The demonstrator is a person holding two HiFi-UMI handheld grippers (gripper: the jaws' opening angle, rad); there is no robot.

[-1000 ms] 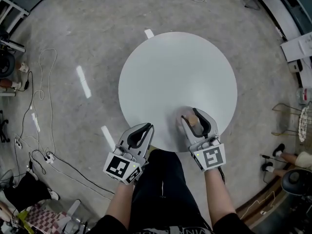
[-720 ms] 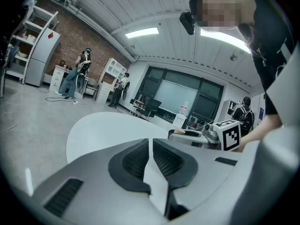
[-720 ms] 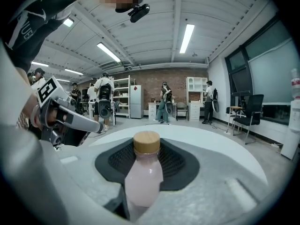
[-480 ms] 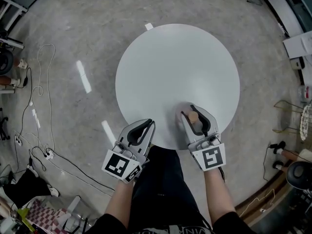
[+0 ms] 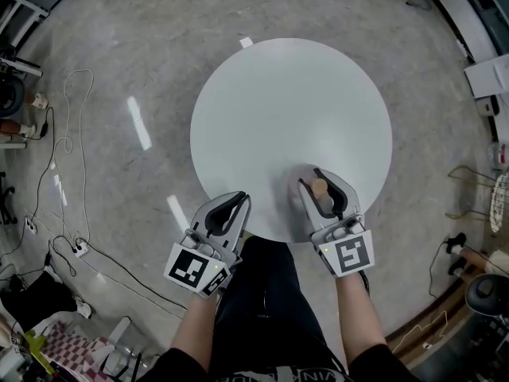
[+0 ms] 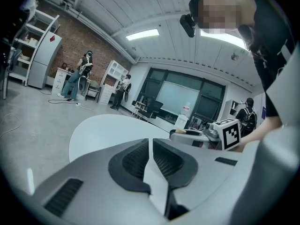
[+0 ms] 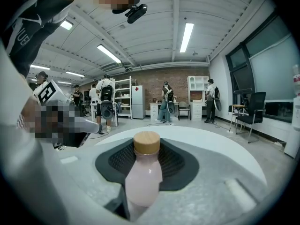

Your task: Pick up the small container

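the right gripper [image 5: 316, 180] has just been closing its jaws, and the pads now press on the small container [image 7: 143, 172], a pink bottle with a wooden cap, upright near the table [image 5: 286, 94] edge closest to the person. the grasp looks made, so lifting comes next. the gripper tilts slightly downward. the left gripper [image 5: 229, 207], jaws together and empty, hangs beside the table's edge.

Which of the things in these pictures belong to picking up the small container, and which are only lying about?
Job: small container; right gripper, whose jaws have just been closing and now clamp it; round table.
Not needed: left gripper, shut, empty; office chair; fridge; floor cables.
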